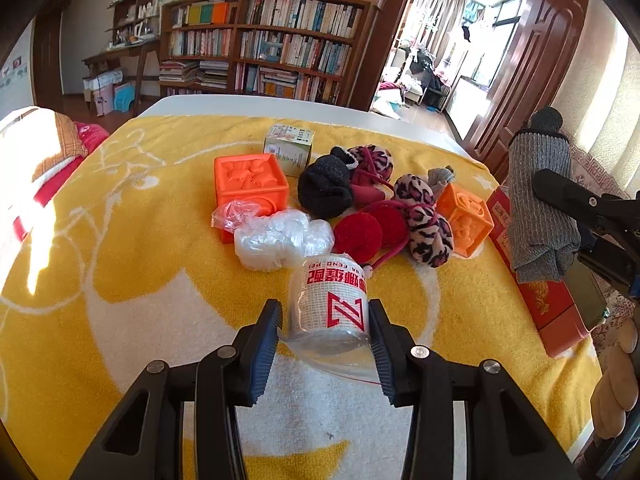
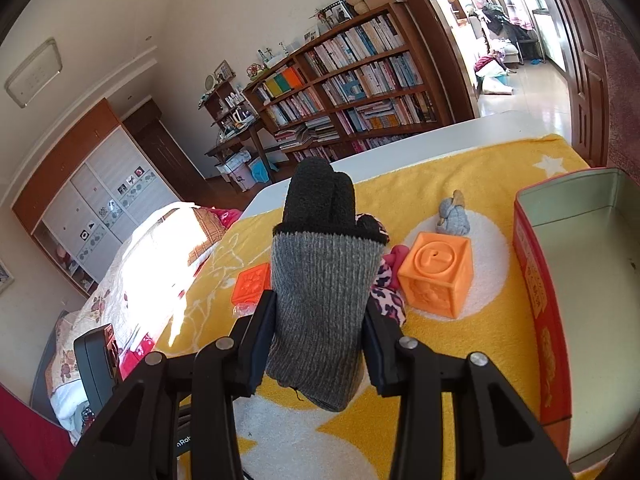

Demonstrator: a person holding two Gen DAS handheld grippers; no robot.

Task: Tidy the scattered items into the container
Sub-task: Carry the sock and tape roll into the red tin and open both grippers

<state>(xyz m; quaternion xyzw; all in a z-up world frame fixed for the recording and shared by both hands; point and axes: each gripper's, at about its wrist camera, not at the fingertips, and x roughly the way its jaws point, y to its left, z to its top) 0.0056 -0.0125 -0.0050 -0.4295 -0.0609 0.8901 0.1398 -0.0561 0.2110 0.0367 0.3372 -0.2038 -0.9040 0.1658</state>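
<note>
Left gripper (image 1: 326,322): jaws pinching a bagged white roll (image 1: 330,298) with red print, one blue pad on each side. Roll lying on the yellow towel (image 1: 120,280), long axis running straight away from the camera, far end toward the pile, loose clear bag flap trailing back between the fingers.

Just beyond the roll: crumpled clear plastic (image 1: 280,240), a big orange block (image 1: 248,184), a black knit ball (image 1: 324,188), red pads with leopard-print earmuffs (image 1: 424,220), a smaller orange block (image 1: 466,220), a small carton (image 1: 290,146) at the far side.

Right gripper (image 2: 318,320): jaws clamped on a grey glove (image 2: 320,300) with black fingertips, held off the towel. Glove's long axis in line with the fingers, black tips pointing up and away, cuff hanging down toward the camera.

Red tin (image 2: 532,280) with bare metal inside, to the right of the glove, on the towel's edge. Orange block between glove and tin, a small grey bundle (image 2: 452,212) further back.
</note>
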